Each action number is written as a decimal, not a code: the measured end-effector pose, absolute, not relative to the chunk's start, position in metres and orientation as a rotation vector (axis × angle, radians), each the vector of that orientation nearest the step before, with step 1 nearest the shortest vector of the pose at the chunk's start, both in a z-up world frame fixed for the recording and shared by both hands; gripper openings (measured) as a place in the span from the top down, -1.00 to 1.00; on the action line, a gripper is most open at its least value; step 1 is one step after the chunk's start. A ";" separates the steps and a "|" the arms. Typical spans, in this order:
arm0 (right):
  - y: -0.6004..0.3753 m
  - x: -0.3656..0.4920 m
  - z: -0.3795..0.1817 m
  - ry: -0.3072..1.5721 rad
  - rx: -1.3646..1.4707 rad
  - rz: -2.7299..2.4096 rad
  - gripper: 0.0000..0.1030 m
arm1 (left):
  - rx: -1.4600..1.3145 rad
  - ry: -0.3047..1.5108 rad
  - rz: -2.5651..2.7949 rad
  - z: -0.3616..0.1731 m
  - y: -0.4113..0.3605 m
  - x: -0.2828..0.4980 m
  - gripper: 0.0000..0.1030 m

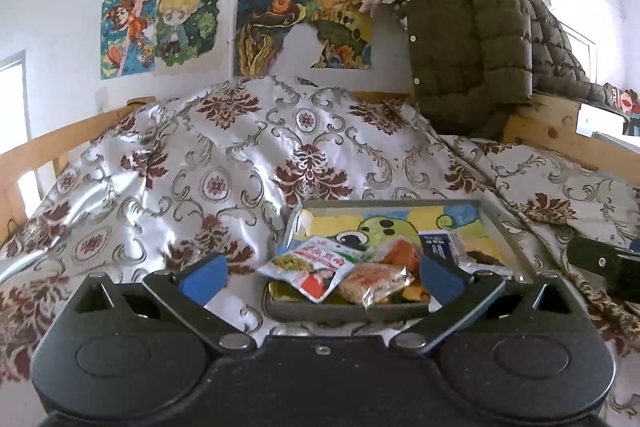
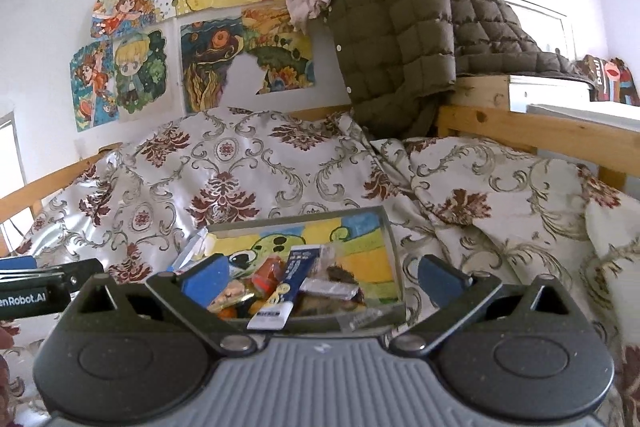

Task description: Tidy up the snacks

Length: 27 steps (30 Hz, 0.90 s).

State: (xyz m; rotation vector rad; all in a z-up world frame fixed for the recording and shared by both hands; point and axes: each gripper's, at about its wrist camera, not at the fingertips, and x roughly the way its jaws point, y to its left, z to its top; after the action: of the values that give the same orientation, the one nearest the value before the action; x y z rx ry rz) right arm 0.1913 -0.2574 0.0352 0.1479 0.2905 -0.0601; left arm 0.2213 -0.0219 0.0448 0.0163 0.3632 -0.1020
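In the lower middle of both wrist views a shallow grey tray (image 1: 508, 227) with a cartoon-painted bottom lies on the bed's floral satin cover (image 1: 224, 163). It holds the snacks: a white packet with red and green print (image 1: 316, 263), a clear bag of orange crackers (image 1: 376, 281), and a blue-and-white tube-shaped pack (image 2: 292, 283) beside a silvery wrapper (image 2: 332, 289). The left gripper (image 1: 323, 273) hangs with its blue-padded fingers spread wide, nothing between them. The right gripper (image 2: 324, 277) is likewise spread and empty. An olive quilted jacket (image 2: 396, 31) drapes over the wooden bed frame at upper right, beside drawings (image 2: 140, 67) taped to the wall.
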 end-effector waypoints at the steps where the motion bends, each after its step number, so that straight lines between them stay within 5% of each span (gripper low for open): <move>1: -0.256 0.184 0.035 0.291 0.150 -0.061 -0.99 | 0.012 0.366 -0.101 0.044 -0.020 0.216 -0.99; 27: -0.229 0.077 0.013 0.395 0.082 -0.013 -1.00 | -0.038 0.487 -0.038 0.012 0.009 0.099 -0.99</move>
State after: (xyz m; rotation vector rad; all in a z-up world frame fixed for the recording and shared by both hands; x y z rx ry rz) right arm 0.0765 -0.2288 0.0127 0.0816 0.3953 -0.0127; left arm 0.0993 0.0087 0.0115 -0.0377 0.4874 -0.0376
